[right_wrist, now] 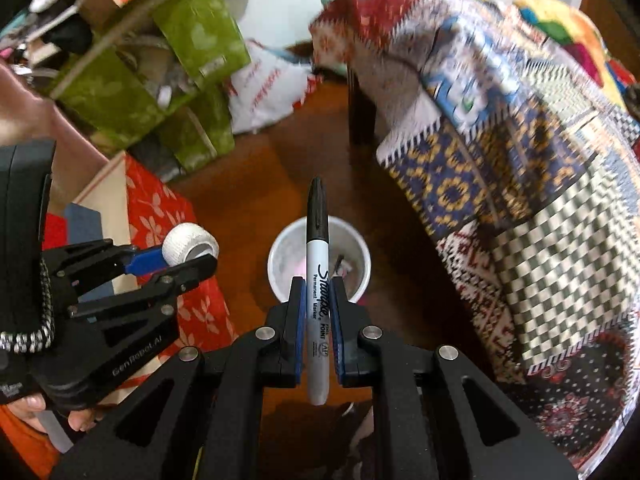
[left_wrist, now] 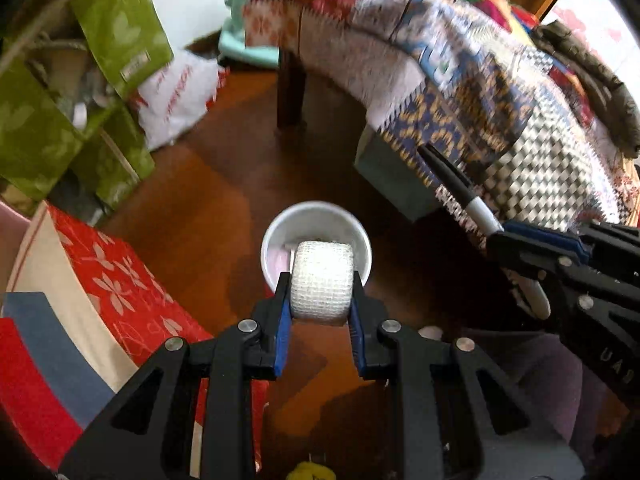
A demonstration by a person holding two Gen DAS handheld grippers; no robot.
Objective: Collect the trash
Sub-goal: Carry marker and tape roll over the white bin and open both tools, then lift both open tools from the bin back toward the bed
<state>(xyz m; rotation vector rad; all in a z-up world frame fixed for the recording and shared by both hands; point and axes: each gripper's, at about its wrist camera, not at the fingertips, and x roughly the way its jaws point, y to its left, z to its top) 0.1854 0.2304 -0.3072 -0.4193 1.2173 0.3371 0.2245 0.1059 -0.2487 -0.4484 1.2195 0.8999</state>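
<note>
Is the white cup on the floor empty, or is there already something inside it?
Not empty. The cup stands upright, and the right wrist view shows pinkish and dark bits at its bottom; what they are cannot be told.

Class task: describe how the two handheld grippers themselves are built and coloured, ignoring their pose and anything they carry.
Both the left gripper and right gripper are matte black, with triangular cut-out linkage arms joined by round silver pivot pins. Their flat fingers carry blue pads on the inner faces. In the right wrist view, the left gripper's body bears white "GenRobot.AI" lettering, and a black-and-white braided cord hangs beside it.
</note>
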